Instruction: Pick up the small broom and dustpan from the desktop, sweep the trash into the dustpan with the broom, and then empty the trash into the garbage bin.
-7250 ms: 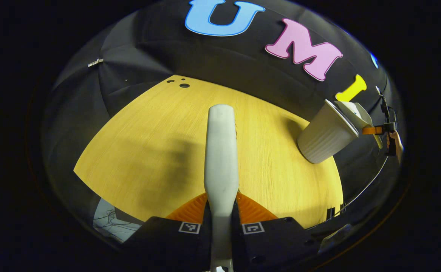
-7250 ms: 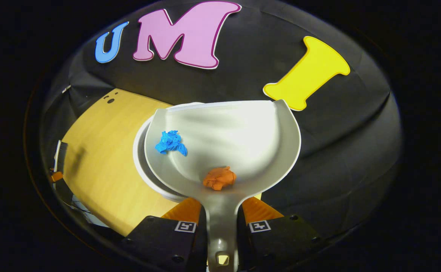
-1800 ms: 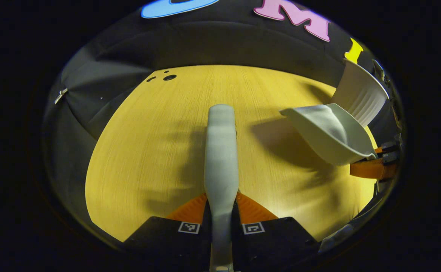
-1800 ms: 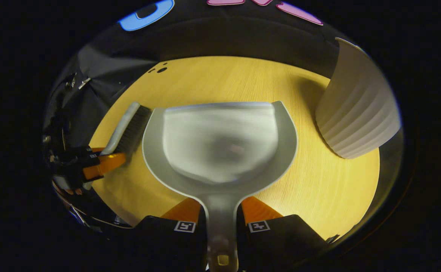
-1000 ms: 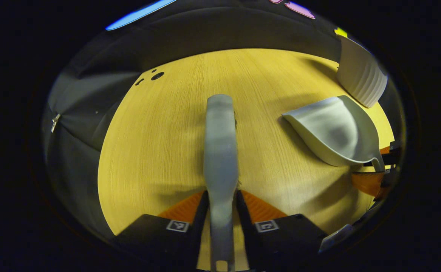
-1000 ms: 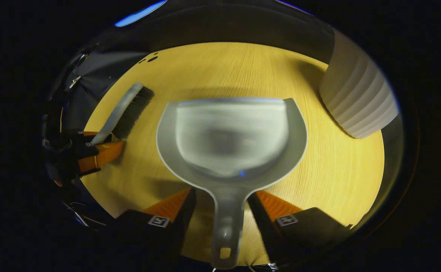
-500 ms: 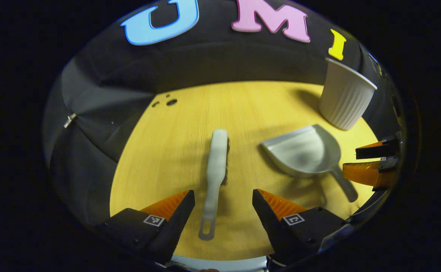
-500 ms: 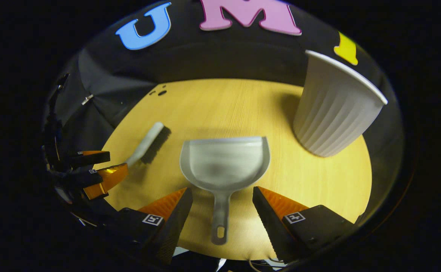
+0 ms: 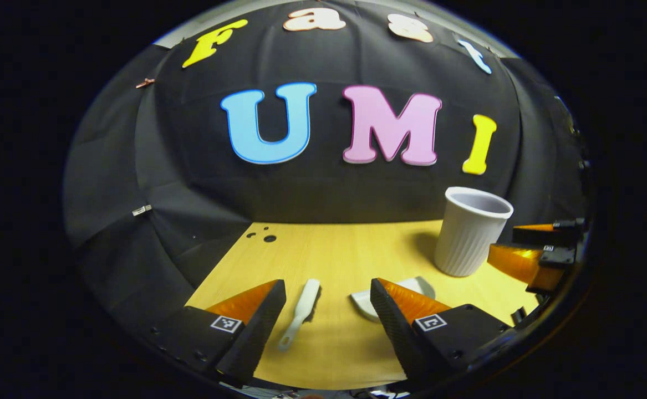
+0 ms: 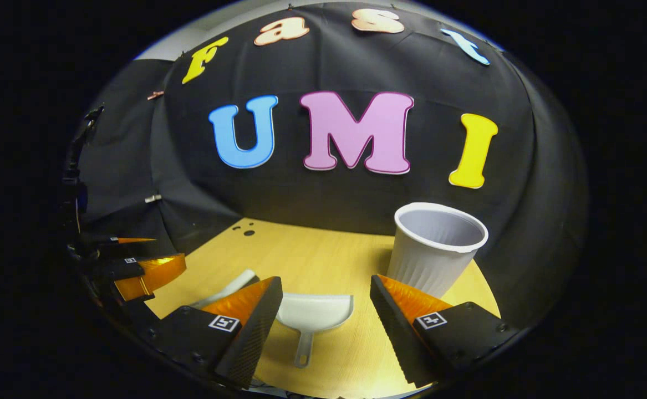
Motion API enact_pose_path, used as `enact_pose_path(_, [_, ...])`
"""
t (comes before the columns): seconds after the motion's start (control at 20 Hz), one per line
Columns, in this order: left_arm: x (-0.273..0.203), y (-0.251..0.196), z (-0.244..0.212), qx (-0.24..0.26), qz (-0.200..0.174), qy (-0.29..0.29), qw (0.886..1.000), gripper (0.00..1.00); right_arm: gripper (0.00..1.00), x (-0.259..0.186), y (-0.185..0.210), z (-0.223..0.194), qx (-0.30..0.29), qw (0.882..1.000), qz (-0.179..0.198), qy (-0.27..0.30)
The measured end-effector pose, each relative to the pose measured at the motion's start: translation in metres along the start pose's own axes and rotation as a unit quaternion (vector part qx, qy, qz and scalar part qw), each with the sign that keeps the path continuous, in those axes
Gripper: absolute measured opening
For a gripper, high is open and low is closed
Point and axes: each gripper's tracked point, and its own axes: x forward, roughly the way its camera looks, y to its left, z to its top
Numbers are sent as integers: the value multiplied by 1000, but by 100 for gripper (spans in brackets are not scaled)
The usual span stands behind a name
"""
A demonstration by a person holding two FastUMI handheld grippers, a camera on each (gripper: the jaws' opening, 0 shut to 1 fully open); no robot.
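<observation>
The small broom (image 9: pixel 300 312) and the dustpan (image 10: pixel 314 313) are seen lying flat on the wooden desktop (image 9: pixel 345 249), side by side and apart, each framed between released, wide-spread fingers; the left gripper (image 9: pixel 327 299) and the right gripper (image 10: pixel 326 296) are held above them, grasping nothing. The ribbed white garbage bin (image 10: pixel 435 246) is seen upright at the desktop's far right, beyond the dustpan

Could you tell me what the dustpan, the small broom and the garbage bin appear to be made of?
The dustpan looks like moulded plastic, pale grey and smooth with a soft sheen. The small broom has a similar pale, matte handle, probably plastic; its bristles are hard to make out here. The garbage bin seems to be thin white plastic, with vertical ribs and a rolled rim.
</observation>
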Motion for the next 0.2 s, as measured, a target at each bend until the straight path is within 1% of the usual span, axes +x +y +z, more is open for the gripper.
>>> enact_pose_path(0.15, [-24,-4,31,24,13,-64,998,98,99,-19,-7,10,-25,998,-14,-47])
enact_pose_path(0.2, [-30,-7,32,30,20,-72,997,97,99,-27,-6,8,-31,998,-14,-54])
